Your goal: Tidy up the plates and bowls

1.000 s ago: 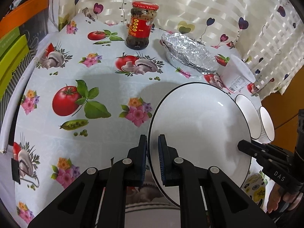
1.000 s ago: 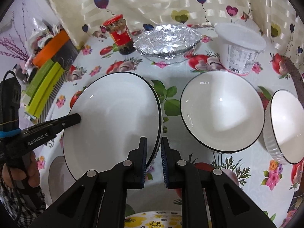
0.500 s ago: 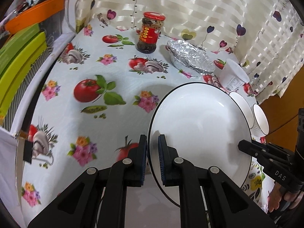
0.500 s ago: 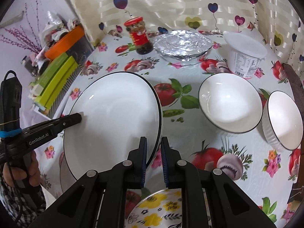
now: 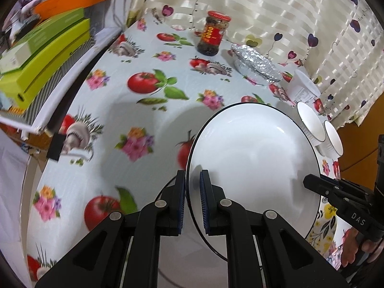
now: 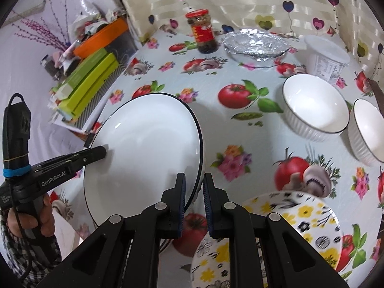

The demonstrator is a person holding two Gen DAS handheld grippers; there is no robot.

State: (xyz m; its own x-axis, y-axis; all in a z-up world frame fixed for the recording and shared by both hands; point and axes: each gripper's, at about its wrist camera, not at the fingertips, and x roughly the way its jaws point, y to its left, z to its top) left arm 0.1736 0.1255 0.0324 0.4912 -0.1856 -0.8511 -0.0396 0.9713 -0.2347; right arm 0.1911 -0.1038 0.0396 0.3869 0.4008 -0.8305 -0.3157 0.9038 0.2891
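A large white plate with a thin black rim (image 5: 254, 158) (image 6: 146, 148) is held in the air above the table by both grippers. My left gripper (image 5: 192, 187) is shut on its left rim. My right gripper (image 6: 194, 187) is shut on its right rim. Two white ribbed bowls stand at the right (image 6: 314, 110) (image 6: 367, 129); they also show in the left wrist view (image 5: 309, 124). A plate with yellow flowers (image 6: 276, 228) lies near the front edge, below my right gripper. Another white plate (image 5: 192, 259) shows partly under my left gripper.
A red-lidded jar (image 6: 202, 32), a foil-covered dish (image 6: 254, 44) and a white tub (image 6: 326, 58) stand at the back by the curtain. Green boxes (image 6: 88, 84) and an orange tray (image 6: 100, 38) lie off the table's left edge.
Both grippers have lifted the white plate up and drawn it back toward the front of the table. The table and the bowls look smaller and farther away.
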